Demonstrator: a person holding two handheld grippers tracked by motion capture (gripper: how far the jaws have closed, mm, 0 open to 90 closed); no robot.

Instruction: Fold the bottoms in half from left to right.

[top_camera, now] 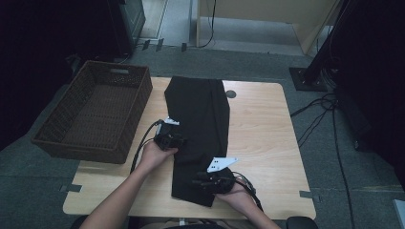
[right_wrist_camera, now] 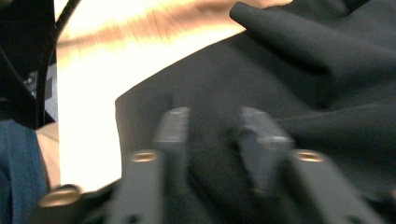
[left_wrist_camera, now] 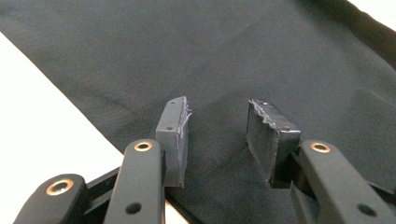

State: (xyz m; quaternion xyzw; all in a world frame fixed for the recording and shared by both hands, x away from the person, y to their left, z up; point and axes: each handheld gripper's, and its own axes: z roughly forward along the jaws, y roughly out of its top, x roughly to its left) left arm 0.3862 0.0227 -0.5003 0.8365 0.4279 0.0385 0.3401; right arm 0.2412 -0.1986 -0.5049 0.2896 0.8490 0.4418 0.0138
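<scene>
A black folded garment (top_camera: 200, 114) lies lengthwise down the middle of the wooden table (top_camera: 260, 129). My left gripper (top_camera: 180, 141) rests at the garment's left edge, about halfway along. In the left gripper view, the left gripper (left_wrist_camera: 217, 128) has its jaws apart over flat black cloth (left_wrist_camera: 233, 46), and nothing is pinched between the pads. My right gripper (top_camera: 197, 182) is over the garment's near end, pointing left. The right gripper view is blurred; there the right gripper (right_wrist_camera: 215, 133) stands open above the cloth (right_wrist_camera: 303, 70), near its edge.
An empty brown wicker basket (top_camera: 95, 114) sits at the table's left, partly overhanging the edge. Bare wood (right_wrist_camera: 102, 65) lies to both sides of the garment. A small dark round spot (top_camera: 231, 94) marks the tabletop near the far edge. Cables run on the floor to the right.
</scene>
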